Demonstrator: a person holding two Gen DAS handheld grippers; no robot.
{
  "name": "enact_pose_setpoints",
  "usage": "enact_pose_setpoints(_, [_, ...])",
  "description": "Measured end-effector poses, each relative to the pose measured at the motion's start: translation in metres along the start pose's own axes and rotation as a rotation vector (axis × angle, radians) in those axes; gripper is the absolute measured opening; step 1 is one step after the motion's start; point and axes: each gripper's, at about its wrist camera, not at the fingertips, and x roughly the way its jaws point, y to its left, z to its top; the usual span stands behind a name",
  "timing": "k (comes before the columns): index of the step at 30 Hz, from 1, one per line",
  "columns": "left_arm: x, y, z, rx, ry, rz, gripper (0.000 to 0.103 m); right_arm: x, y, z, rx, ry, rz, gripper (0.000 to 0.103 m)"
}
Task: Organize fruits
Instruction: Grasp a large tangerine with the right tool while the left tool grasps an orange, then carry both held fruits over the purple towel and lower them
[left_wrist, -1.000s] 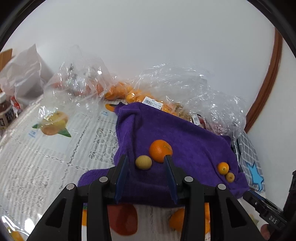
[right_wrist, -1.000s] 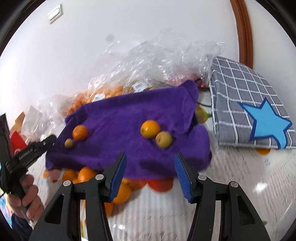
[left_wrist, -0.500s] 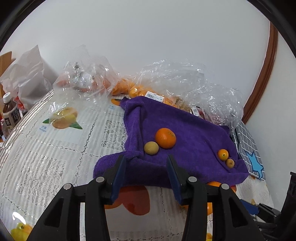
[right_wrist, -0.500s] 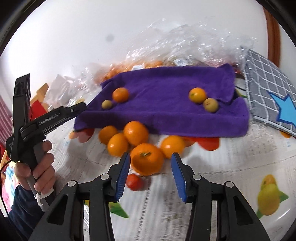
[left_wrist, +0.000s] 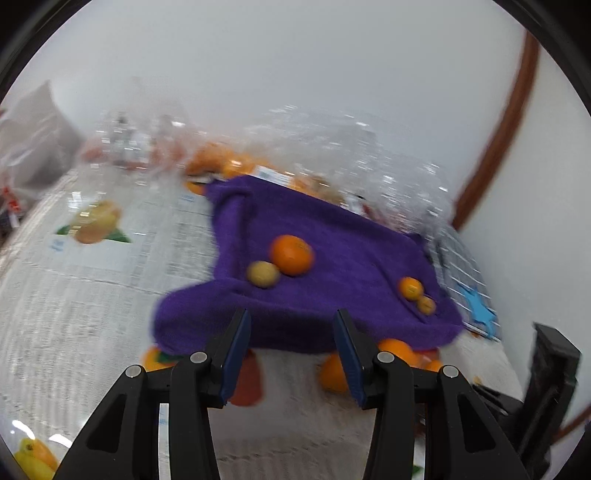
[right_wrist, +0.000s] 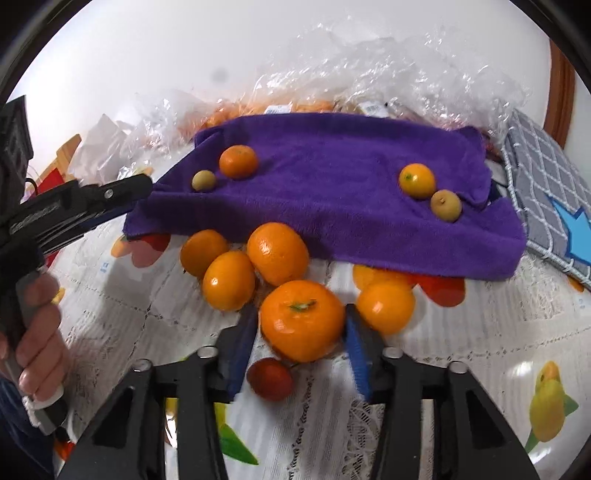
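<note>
Straddling the big orange (right_wrist: 302, 325) on the desk (right_wrist: 461, 350) below the purple towel (right_wrist: 332, 177), the right claw (right_wrist: 301, 345) stood apart — closing squarely and gently would avoid nudging neighbours. The left claw (left_wrist: 291, 334) hung apart, empty.

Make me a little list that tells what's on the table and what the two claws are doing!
Cloth: purple towel spread on the table
On the towel: two small oranges, each with a small yellowish fruit beside it
In front of the towel: loose oranges and a small red fruit
Right claw: fingers on either side of the big orange; grip not certain
Left claw: open, empty, pointing at the towel
Behind: clear plastic bags
</note>
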Motion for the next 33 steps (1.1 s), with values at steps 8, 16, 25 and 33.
enact_pose_setpoints(8, [0.015, -0.023, -0.013, 0.069, 0.088, -0.06, 0.044, -0.027, -0.019, -0.004, 0.03, -0.086, 0.013, 0.042])
enact_pose_setpoints(16, [0.036, -0.024, -0.017, 0.042, 0.175, -0.072, 0.041, -0.047, -0.045, -0.017, 0.058, -0.159, -0.012, 0.043])
enact_pose_setpoints(25, [0.047, -0.028, -0.02, 0.051, 0.21, -0.073, 0.031, -0.047, -0.049, -0.019, 0.08, -0.173, 0.007, 0.043])
enact_pose_setpoints(33, [0.025, -0.029, -0.014, 0.067, 0.081, -0.001, 0.031, -0.047, -0.053, -0.019, 0.103, -0.179, 0.012, 0.043])
